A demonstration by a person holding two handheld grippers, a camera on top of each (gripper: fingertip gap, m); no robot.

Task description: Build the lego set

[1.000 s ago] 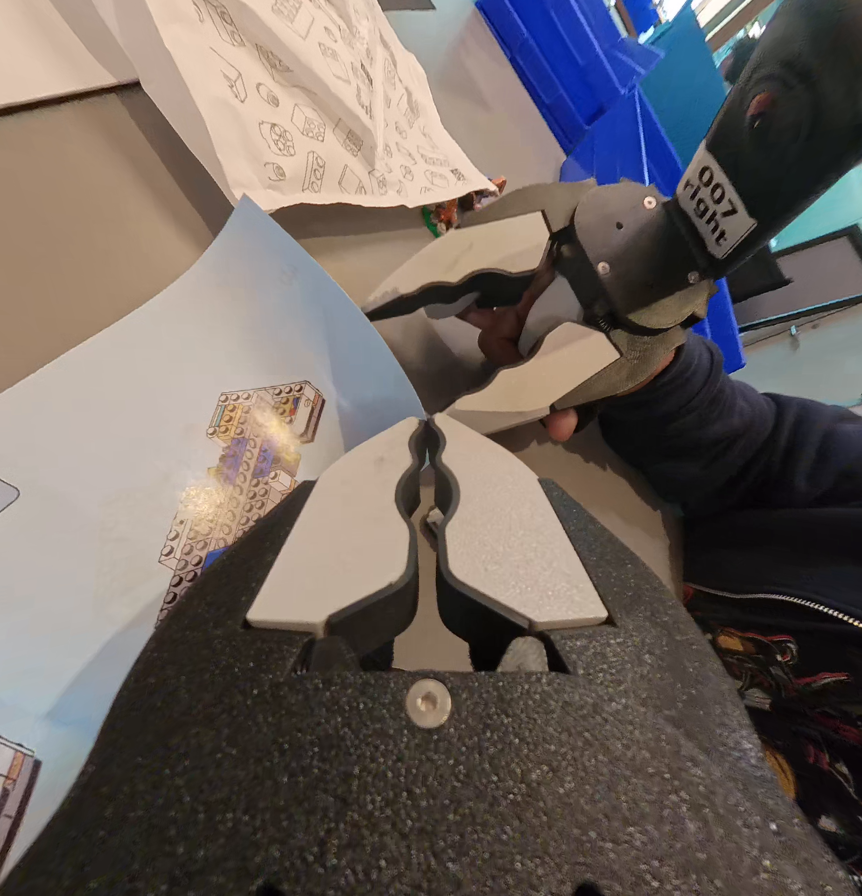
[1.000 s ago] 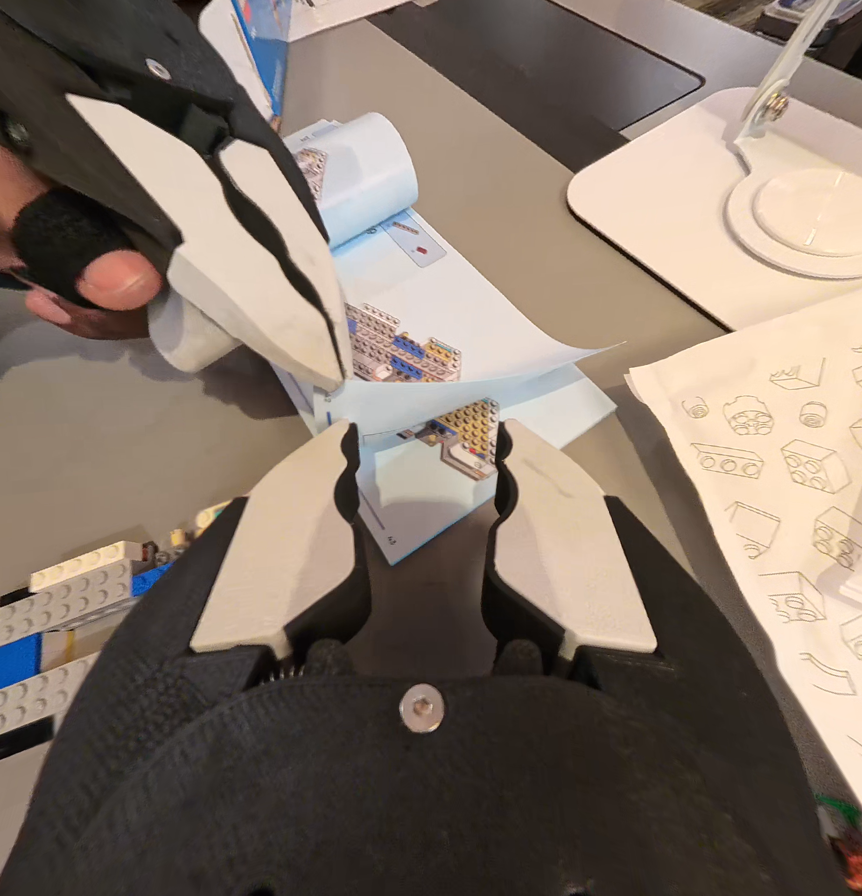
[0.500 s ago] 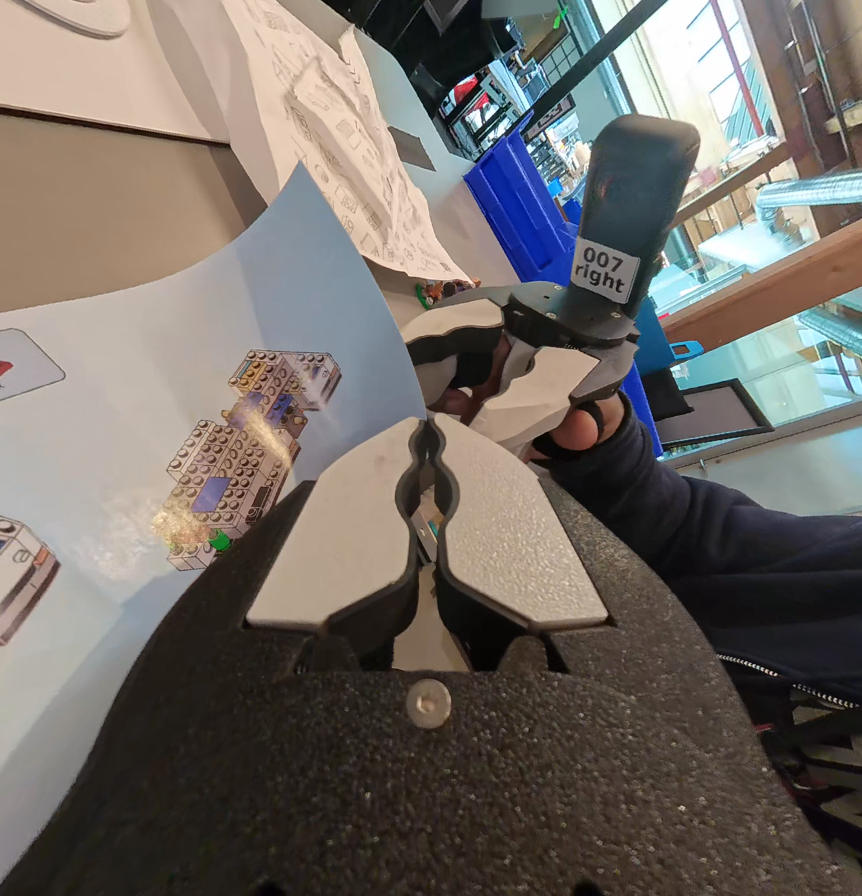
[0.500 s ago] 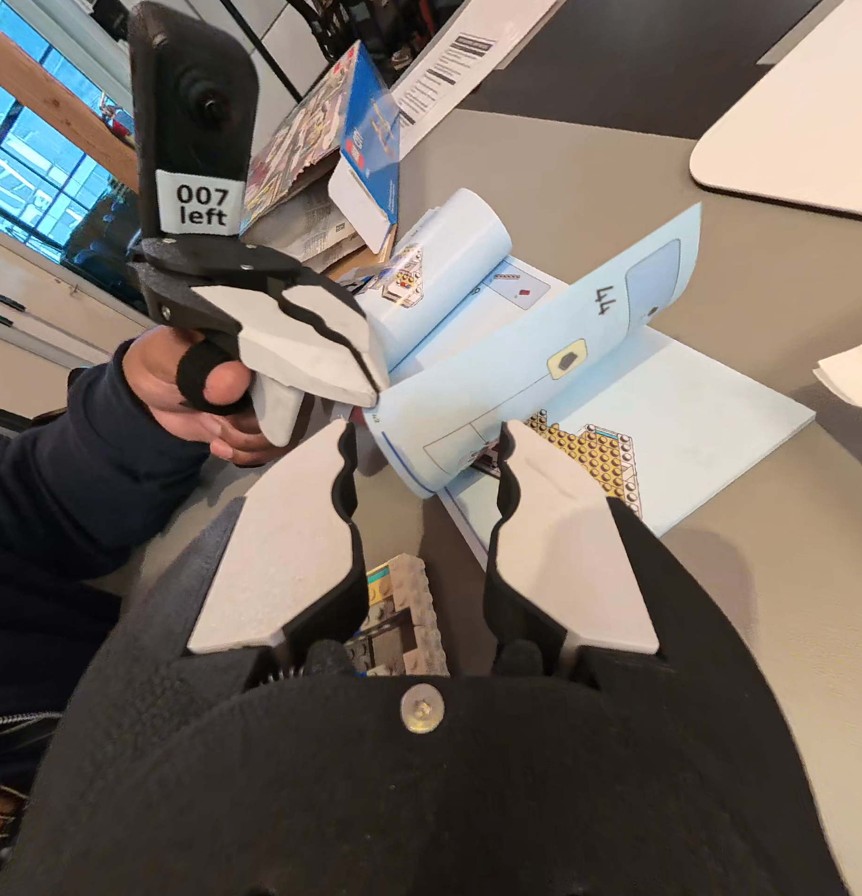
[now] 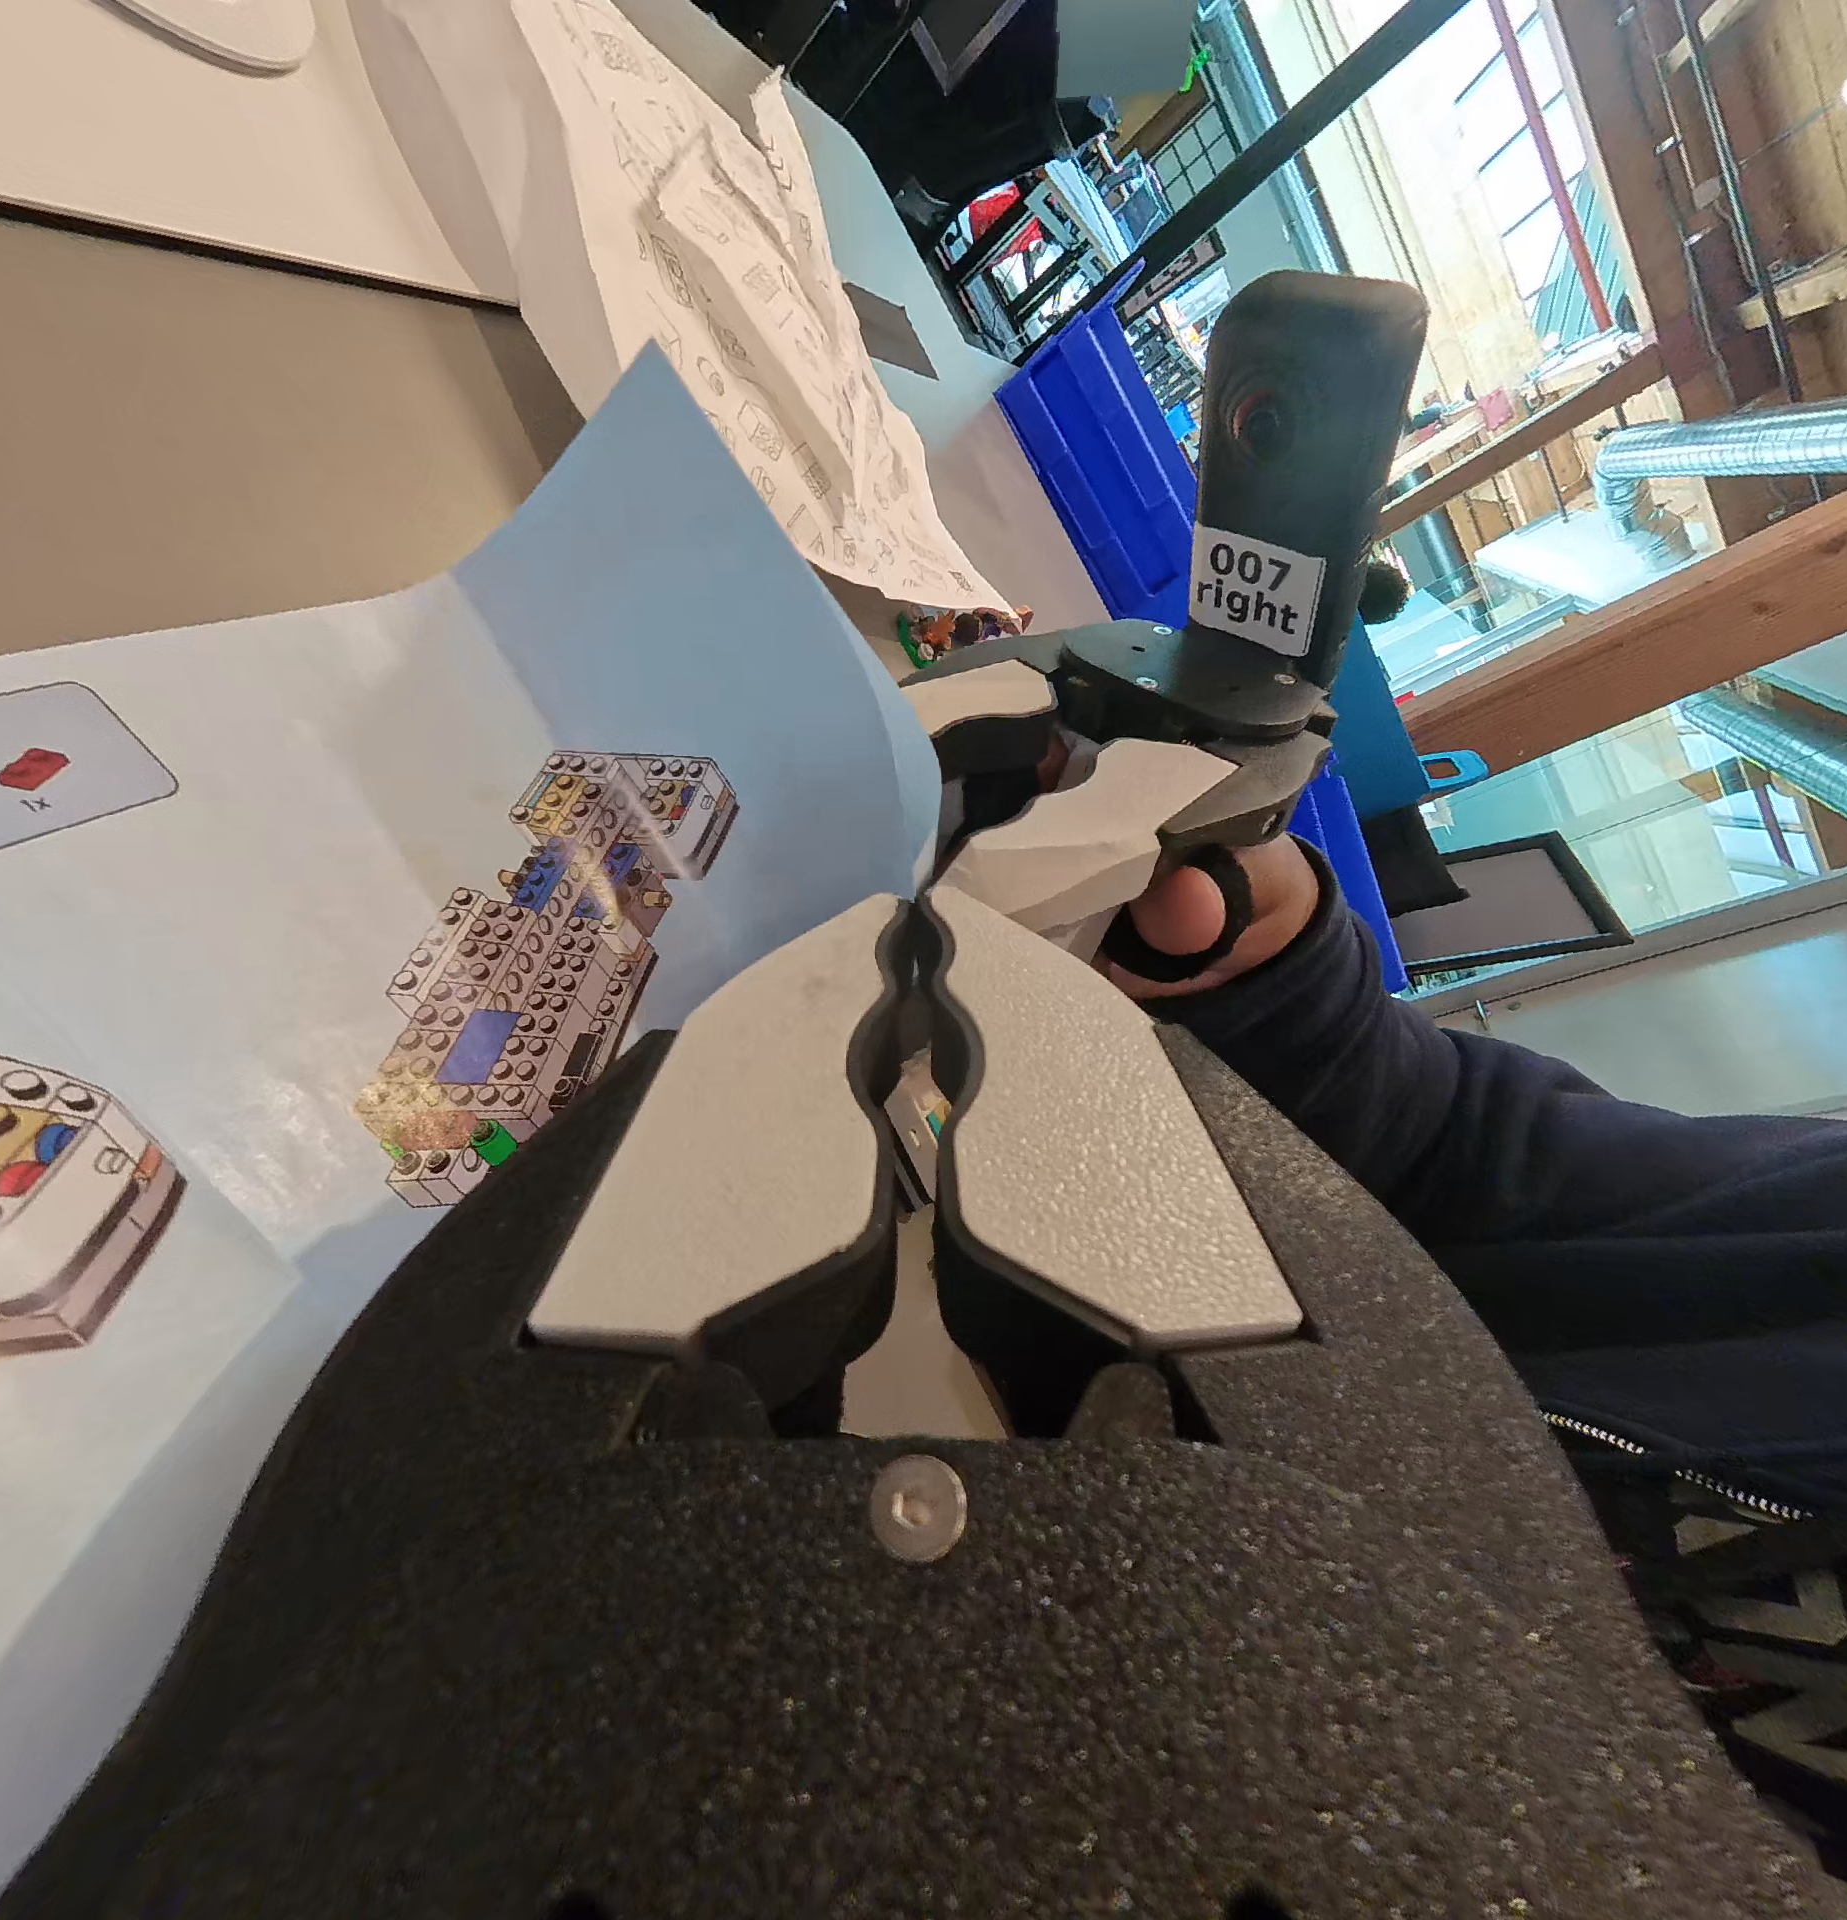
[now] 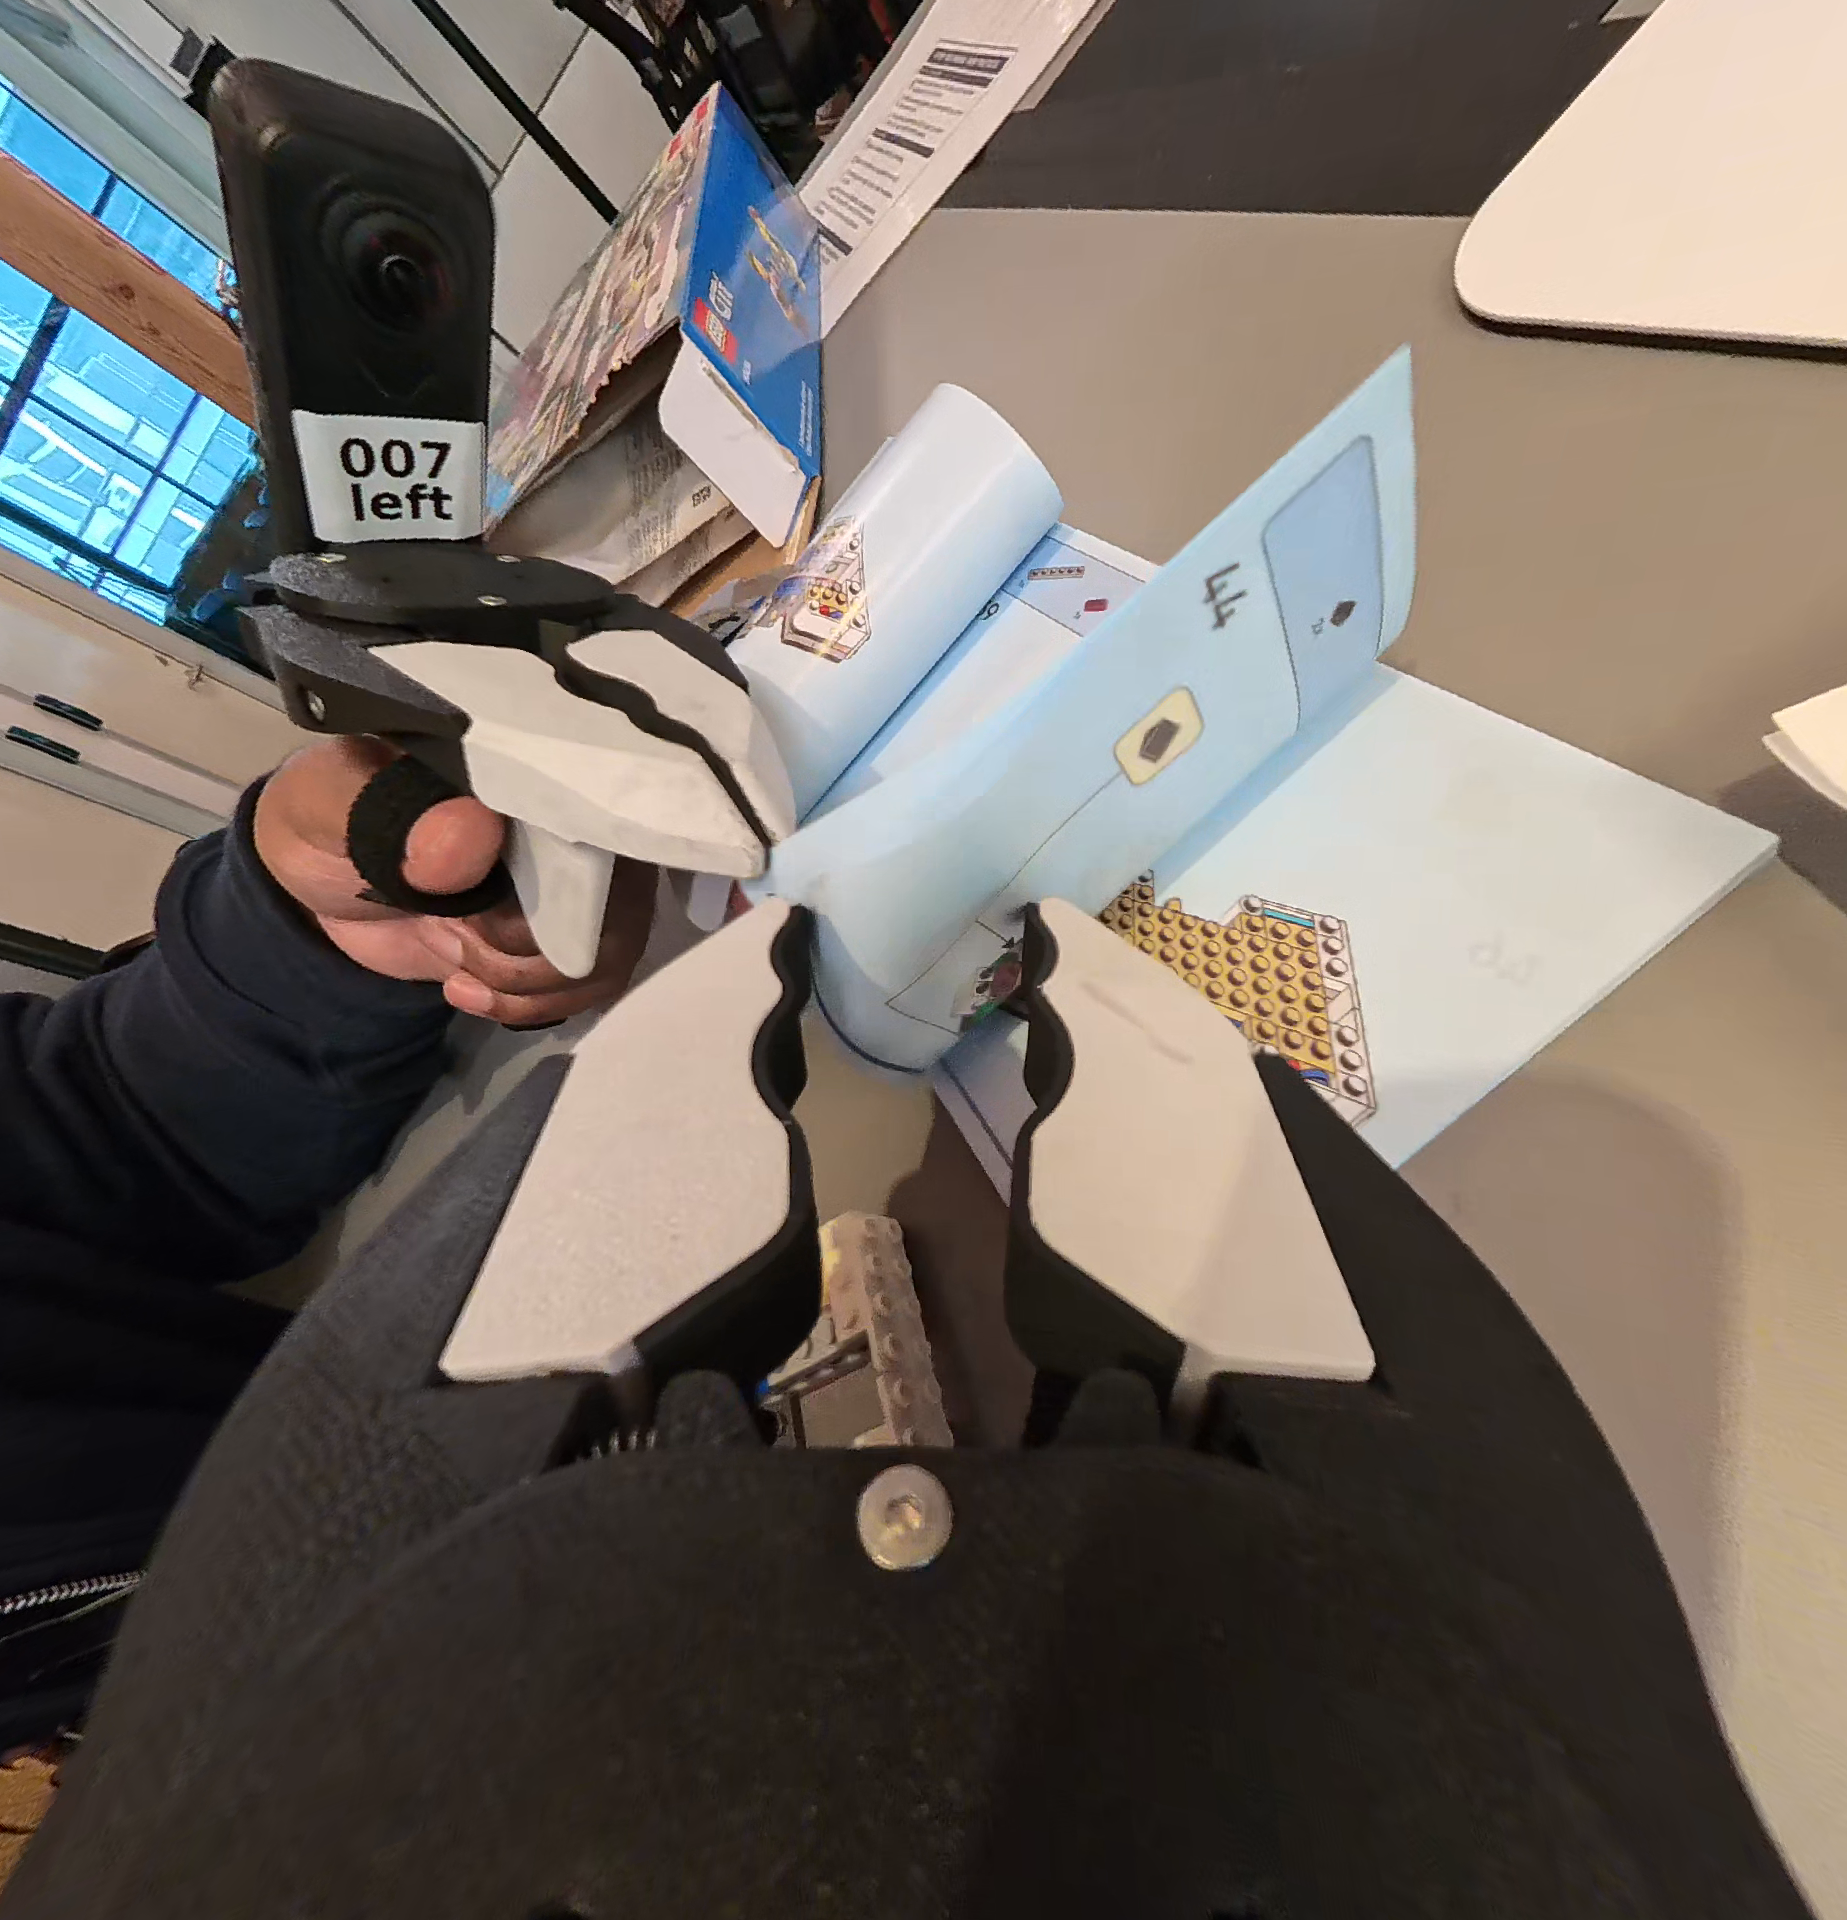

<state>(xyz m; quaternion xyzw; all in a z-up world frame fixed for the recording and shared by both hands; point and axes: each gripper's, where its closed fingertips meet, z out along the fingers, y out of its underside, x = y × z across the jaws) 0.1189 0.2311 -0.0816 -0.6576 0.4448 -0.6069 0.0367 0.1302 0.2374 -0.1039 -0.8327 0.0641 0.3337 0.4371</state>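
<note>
A light-blue instruction booklet (image 6: pixel 1470 862) lies open on the grey table (image 6: pixel 1625 1299), just beside a blue cardboard box (image 6: pixel 753 312). One page (image 6: pixel 1054 790) of the booklet is lifted off the stack and bowed upward. Its corner is pinched by the left gripper (image 6: pixel 763 847), whose fingers (image 6: pixel 628 769) are closed, the tips meeting on the paper edge. The left wrist view confirms this: the two pads (image 5: pixel 794 1091) stand together with the page (image 5: pixel 690 675) rising from their tips.

The right gripper (image 6: pixel 914 914) is held just below the left one, jaws parted. The curled lower part of the raised page sits between its fingertips. The right-hand tip lies at the paper surface, but whether either pad presses on the sheet cannot be told; the paper does not appear clamped.

Beneath the right gripper, a grey studded brick assembly (image 6: pixel 888 1309) rests on the table, partly hidden by the gripper body. Earlier pages of the booklet are rolled into a curl (image 6: pixel 960 488) at the far side.

In the left wrist view, a white sheet printed with brick outlines (image 5: pixel 753 270) lies beyond the booklet, with blue bins (image 5: pixel 1095 468) behind it. Small coloured pieces (image 5: pixel 950 629) sit at the sheet's near edge. A person's hands in dark sleeves (image 6: pixel 171 1091) hold both grippers.
</note>
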